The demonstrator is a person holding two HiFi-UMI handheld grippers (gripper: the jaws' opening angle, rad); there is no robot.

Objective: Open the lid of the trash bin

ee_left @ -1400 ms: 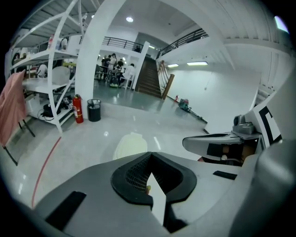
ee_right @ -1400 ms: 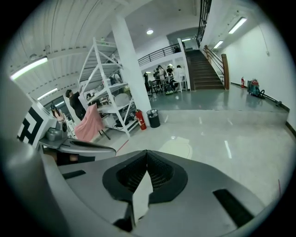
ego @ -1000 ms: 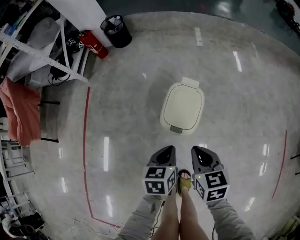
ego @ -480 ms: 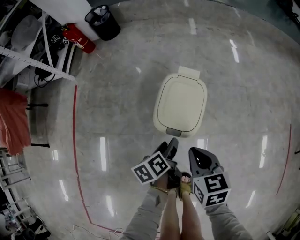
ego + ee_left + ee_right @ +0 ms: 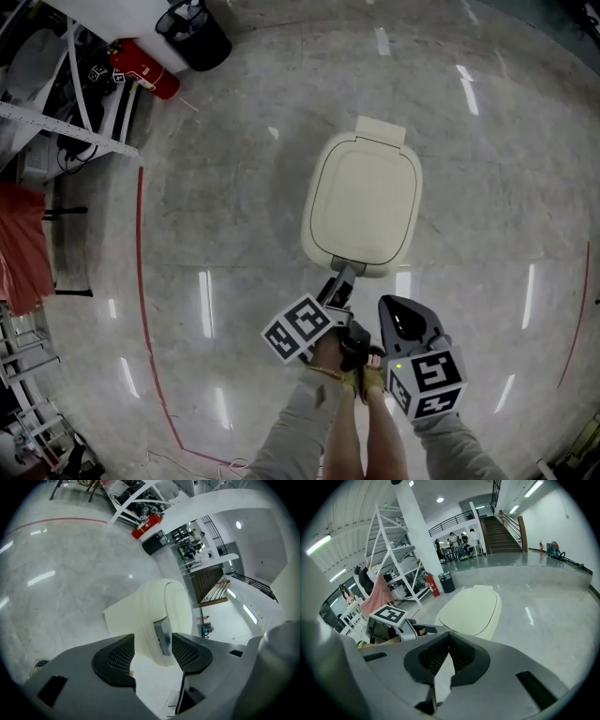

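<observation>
Shut bin (image 5: 364, 202) (contents hidden); tilted left claw (image 5: 152, 651) opening, front latch (image 5: 162, 637) between its jaws; right claw (image 5: 447, 657) closed, empty.

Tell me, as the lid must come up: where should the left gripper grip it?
Grip the grey tab jutting from the near edge of the lid, coming from the person's side; the hinge sits at the far edge. The fingers of the left gripper are opening, the tab between them, not yet gripped.

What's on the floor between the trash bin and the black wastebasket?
Nothing: in the head view, only bare floor separates the trash bin from the black wastebasket.
</observation>
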